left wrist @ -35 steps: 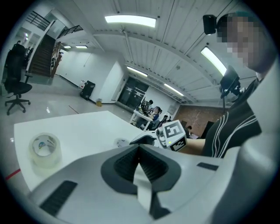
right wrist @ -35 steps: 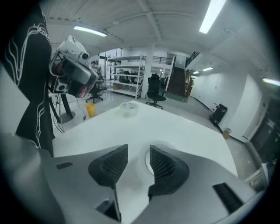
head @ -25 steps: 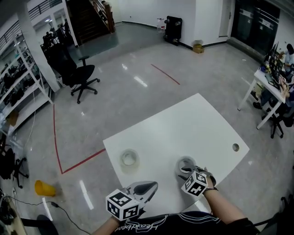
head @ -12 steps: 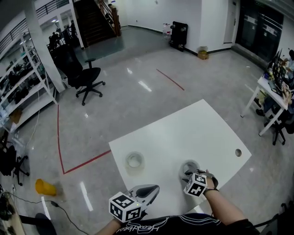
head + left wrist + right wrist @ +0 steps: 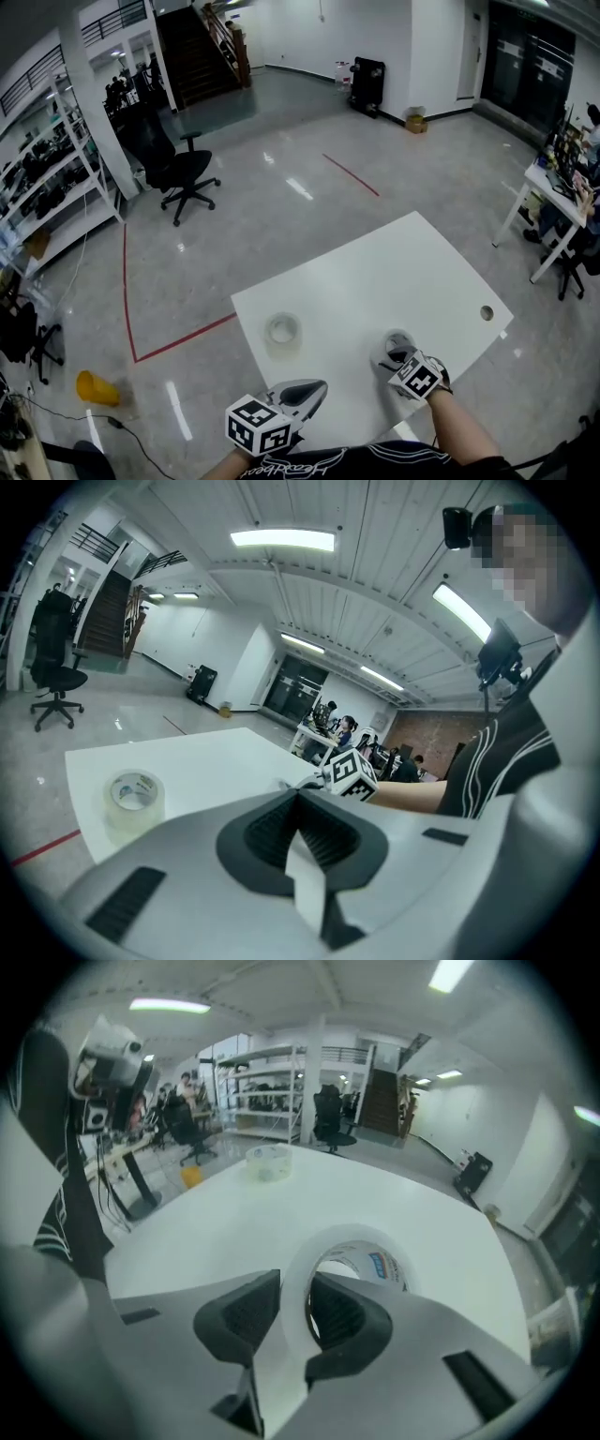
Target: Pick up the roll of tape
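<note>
**Head view and the two gripper views: right jaws astride the wall of a tape roll**

Head view. A white table (image 5: 375, 272) stands on a glossy grey floor and bears two rolls. The left tape roll (image 5: 282, 330) lies flat and alone, well apart from both tools. The right tape roll (image 5: 400, 338) lies near the table's near edge, half covered by the right gripper (image 5: 396, 354), which points steeply down onto it. The left gripper (image 5: 314, 386) hangs over the near edge, short of the left tape roll and touching nothing. A black office chair (image 5: 183, 169) stands far off on the floor.

Left gripper view. The left gripper (image 5: 300, 803) has its dark pads met, with no object between them. The left tape roll (image 5: 133, 799) sits ahead on the table (image 5: 216, 761), apart from the jaws.

Right gripper view. The right gripper (image 5: 292, 1302) has just been closing its jaws. One pad sits outside the right tape roll (image 5: 370, 1246) and the other inside its core, both pressed against the wall. The roll rests on the table (image 5: 234, 1213). The left tape roll (image 5: 269, 1162) lies at the far edge.
</note>
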Motion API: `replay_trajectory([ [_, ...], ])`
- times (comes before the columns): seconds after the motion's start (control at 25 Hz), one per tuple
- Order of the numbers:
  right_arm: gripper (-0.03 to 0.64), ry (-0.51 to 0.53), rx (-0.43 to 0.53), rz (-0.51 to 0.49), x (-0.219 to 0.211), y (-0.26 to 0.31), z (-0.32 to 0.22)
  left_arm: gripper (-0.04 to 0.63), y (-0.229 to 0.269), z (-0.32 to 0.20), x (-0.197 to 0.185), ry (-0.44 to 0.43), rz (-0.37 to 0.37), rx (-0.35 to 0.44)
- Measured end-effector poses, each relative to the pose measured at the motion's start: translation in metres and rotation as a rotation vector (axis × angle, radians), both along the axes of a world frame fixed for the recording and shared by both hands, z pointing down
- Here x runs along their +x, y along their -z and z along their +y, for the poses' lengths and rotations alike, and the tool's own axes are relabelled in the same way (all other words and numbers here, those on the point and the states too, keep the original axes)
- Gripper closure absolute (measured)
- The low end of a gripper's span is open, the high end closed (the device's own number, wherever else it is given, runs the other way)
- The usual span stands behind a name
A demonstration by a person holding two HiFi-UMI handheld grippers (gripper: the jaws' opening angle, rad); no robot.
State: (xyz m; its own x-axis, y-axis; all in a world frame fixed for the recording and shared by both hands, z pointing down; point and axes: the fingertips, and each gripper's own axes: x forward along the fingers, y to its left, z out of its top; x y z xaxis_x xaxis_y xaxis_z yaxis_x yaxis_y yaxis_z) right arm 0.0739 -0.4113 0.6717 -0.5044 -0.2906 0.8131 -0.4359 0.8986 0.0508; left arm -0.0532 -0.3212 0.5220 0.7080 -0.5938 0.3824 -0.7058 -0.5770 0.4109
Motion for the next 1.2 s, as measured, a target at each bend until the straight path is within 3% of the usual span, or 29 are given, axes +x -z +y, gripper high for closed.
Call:
replay_trajectory([
  [0.32,0.514,-0.218,-0.044,-0.532,-0.007,0.098,0.031,0.592,0.022,0.011,0.000,-0.038,-0.016,0.053],
  [0.6,0.514,-0.310,-0.024,-0.924,-0.004,0.207,0.076,0.592,0.053,0.015,0.012,-0.065,0.028,0.136],
  [0.88,0.514,-0.246,0.021,-1.069,-0.014,0.272,0.119,0.592,0.088,0.033,0.013,-0.118,0.070,0.208],
  [1.2,0.512,-0.241,0.055,-1.158,-0.003,0.278,0.139,0.592,0.101,0.047,0.019,-0.145,0.098,0.251],
])
